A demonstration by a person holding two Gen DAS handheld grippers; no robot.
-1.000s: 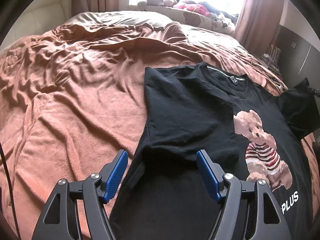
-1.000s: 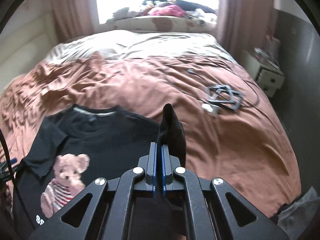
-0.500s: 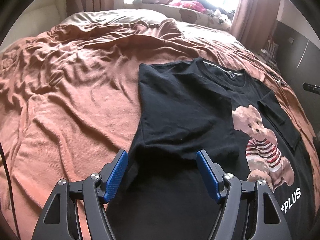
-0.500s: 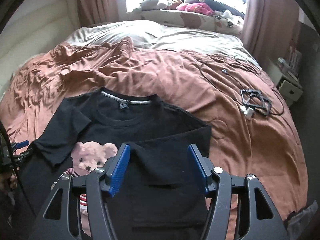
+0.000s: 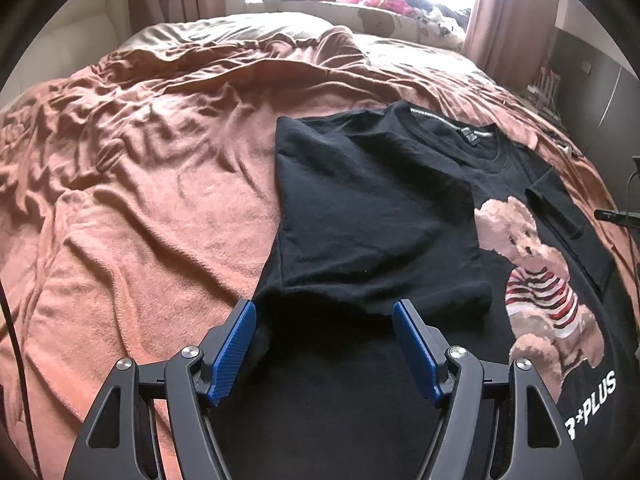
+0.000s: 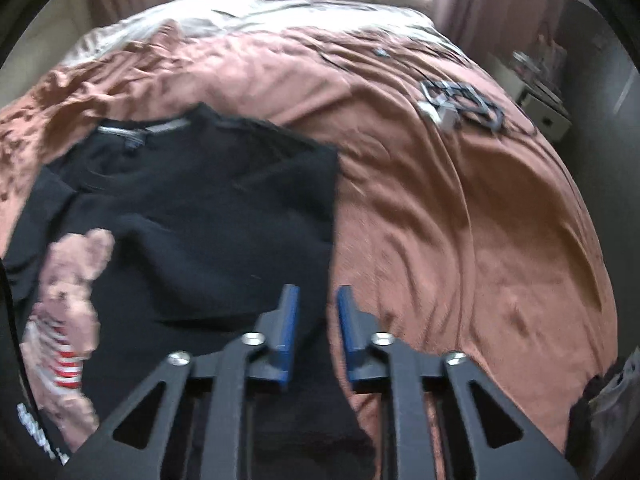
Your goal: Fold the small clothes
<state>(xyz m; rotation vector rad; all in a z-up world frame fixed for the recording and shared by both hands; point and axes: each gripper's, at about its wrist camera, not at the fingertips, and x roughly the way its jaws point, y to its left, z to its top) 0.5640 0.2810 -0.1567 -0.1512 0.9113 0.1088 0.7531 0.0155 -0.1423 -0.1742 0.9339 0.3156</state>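
Blanket (image 5: 132, 208): rumpled brown cover over the whole bed; I use it as my folding surface, so the shirt lies flat on it.
Left gripper (image 5: 324, 344): I hold it low over the shirt's near left side, jaws spread wide with nothing pinched, the cloth just lying under the gap. I judge it parked there ready to steady that side.
T-shirt (image 5: 372, 216): black, with a bear print (image 5: 536, 280), lying face up on the bed, collar away from me. The left sleeve and side panel are already folded inward over the chest, which is why the bear is half covered.
Right sleeve (image 5: 568, 216): turned in on top of the body on the far side, so both edges now run fairly straight.
Right gripper (image 6: 317, 320): its jaws have just been closing and stand at a narrow gap astride the shirt's right edge; the pads do not look pressed on the cloth yet. The picture is blurred, so I won't swear to contact.
Cables (image 6: 460, 104): a tangle well clear of the shirt, out of my way.
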